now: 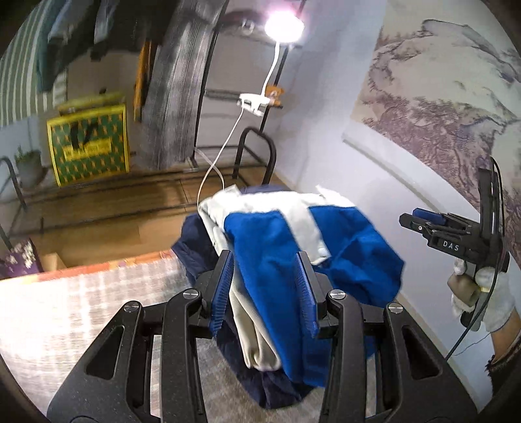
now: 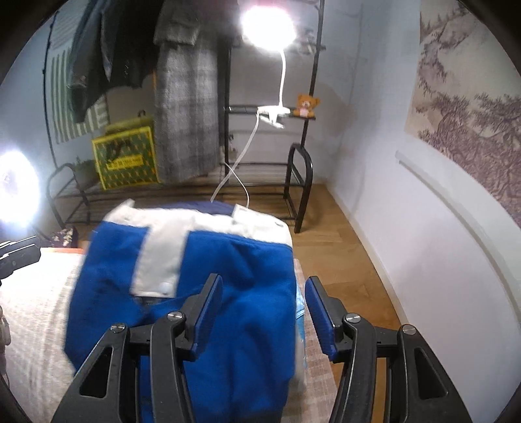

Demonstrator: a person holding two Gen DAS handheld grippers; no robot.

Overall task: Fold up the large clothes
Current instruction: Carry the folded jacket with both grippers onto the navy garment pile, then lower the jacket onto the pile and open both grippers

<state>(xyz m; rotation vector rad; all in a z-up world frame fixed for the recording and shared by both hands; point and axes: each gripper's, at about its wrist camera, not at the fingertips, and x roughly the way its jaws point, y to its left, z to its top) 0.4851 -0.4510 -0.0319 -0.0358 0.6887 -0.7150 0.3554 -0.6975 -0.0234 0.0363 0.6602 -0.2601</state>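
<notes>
A blue, white and navy jacket [image 1: 276, 247] lies bunched and folded on the checked bed cover [image 1: 65, 312]. My left gripper [image 1: 265, 286] is open, its blue pads either side of the jacket's near fold. In the right wrist view the same jacket [image 2: 195, 270] lies flat-ish with a white band across its top. My right gripper [image 2: 265, 312] is open above the jacket's right edge and holds nothing. The right gripper also shows in the left wrist view [image 1: 420, 224], held in a white-gloved hand beside the wall.
A black clothes rack [image 2: 299, 182] with hanging garments and a grey plaid coat [image 2: 185, 97] stands at the far wall. A clip lamp [image 2: 267, 26] shines there. A yellow-green bag [image 2: 127, 156] sits on the rack's shelf. Wooden floor [image 2: 342, 253] lies to the right, by the white wall.
</notes>
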